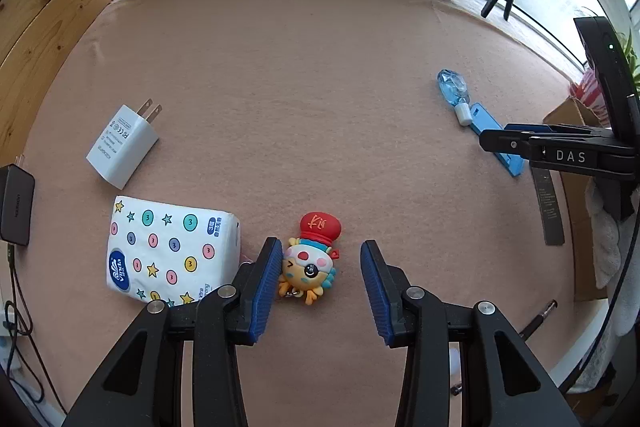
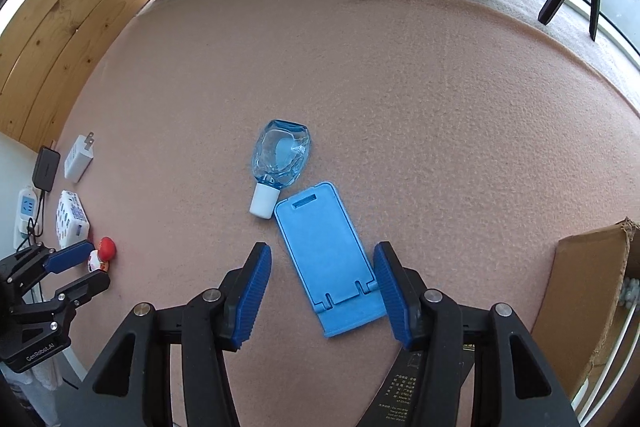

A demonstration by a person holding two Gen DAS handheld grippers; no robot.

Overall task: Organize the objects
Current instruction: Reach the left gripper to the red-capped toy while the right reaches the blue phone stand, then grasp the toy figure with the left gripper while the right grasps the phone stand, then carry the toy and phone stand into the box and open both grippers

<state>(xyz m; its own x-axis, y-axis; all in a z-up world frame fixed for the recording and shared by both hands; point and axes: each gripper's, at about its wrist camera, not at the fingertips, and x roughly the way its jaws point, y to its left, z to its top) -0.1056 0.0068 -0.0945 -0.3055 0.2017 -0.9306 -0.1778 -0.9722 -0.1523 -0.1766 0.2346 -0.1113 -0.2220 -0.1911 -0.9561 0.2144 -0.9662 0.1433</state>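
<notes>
Pink felt is covering the table (image 1: pixel 320 67), and the left tongs (image 1: pixel 316 283) are hanging spread around a little cartoon keychain (image 1: pixel 310 263), its left pad touching the toy beside a tissue pack (image 1: pixel 168 247). Over by the glass bottle (image 2: pixel 282 155), the right tongs (image 2: pixel 322 291) are standing spread around a blue phone stand (image 2: pixel 328 259), the right pad touching its edge

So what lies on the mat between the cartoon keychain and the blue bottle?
Nothing: in the left wrist view the stretch of pink mat between the cartoon keychain and the blue bottle is bare.
</notes>
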